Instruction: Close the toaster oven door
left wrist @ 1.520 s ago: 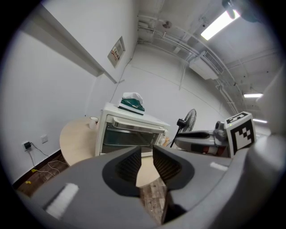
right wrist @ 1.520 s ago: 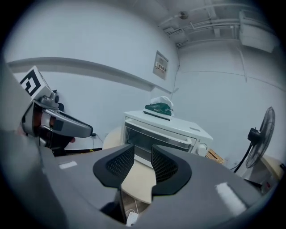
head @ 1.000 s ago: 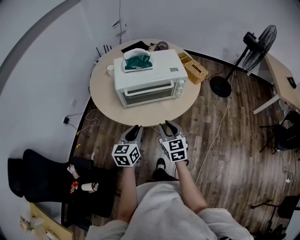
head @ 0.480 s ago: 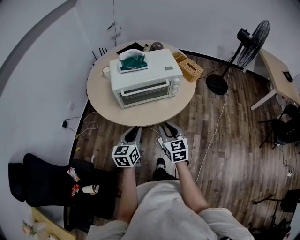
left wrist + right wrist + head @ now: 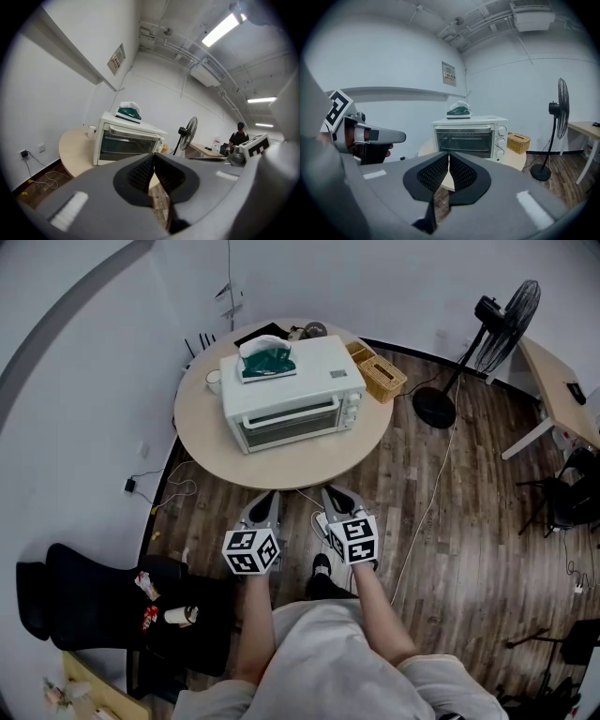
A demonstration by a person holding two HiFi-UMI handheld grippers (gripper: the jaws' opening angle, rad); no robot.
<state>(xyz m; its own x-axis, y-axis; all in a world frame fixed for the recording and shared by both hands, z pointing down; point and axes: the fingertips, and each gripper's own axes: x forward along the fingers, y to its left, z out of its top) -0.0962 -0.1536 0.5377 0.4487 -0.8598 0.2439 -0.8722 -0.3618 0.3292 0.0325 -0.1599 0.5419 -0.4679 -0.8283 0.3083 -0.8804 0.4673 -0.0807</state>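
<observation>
A white toaster oven [image 5: 291, 395] stands on the round beige table [image 5: 202, 432], its glass door upright against the front. It also shows in the left gripper view [image 5: 126, 140] and the right gripper view [image 5: 471, 136]. My left gripper [image 5: 269, 499] and right gripper [image 5: 336, 495] hang side by side over the floor, just short of the table's near edge and well apart from the oven. The left gripper [image 5: 153, 157] is shut on nothing. The right gripper [image 5: 448, 157] has just been closing, and its pads meet with nothing between them.
A green and white packet [image 5: 264, 360] lies on the oven's top. A mug [image 5: 214, 381] and a wicker box [image 5: 380, 379] sit on the table. A standing fan [image 5: 487, 324] and a desk [image 5: 553, 381] are at the right, a black chair [image 5: 84, 601] at the lower left.
Both grippers' fingers have drawn together from a spread stance. The hands have stayed in the same place in front of the table.
</observation>
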